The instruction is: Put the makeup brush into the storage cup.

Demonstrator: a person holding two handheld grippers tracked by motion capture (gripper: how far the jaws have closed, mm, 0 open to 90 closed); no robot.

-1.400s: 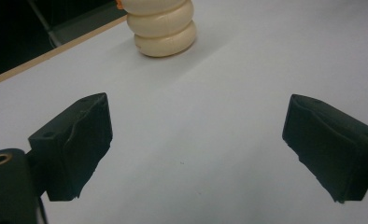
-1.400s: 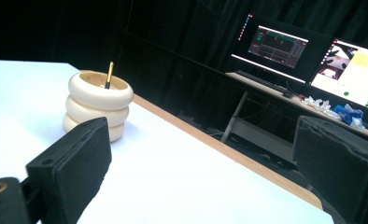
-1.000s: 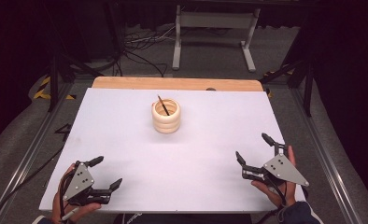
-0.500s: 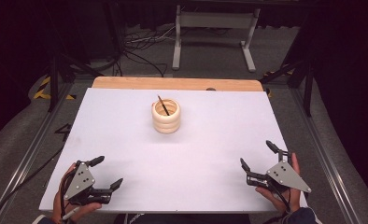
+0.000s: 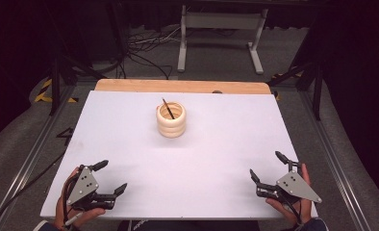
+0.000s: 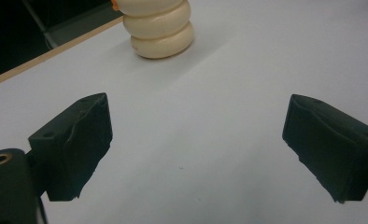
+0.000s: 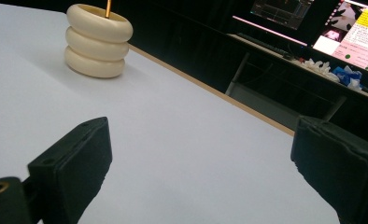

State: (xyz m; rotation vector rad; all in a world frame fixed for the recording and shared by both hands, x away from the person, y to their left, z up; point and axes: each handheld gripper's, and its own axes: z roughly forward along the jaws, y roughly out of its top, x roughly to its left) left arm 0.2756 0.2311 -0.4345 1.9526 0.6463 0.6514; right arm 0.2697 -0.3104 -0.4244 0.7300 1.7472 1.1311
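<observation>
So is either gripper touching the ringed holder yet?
No: in the high view the left gripper and right gripper sit open near the table's front edge, far from the ringed holder.

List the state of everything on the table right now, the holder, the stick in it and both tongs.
Ringed cream holder: upright, mid-table, untouched.
Thin stick: standing inside the holder, leaning.
Left tongs: open, empty, low over the table's near left corner.
Right tongs: open, empty, near the right corner.
White table: bare around the holder.

The holder (image 5: 171, 120) at upper centre is cream; the bench (image 5: 226, 144) is white; the fingers (image 6: 74, 140) are black.
</observation>
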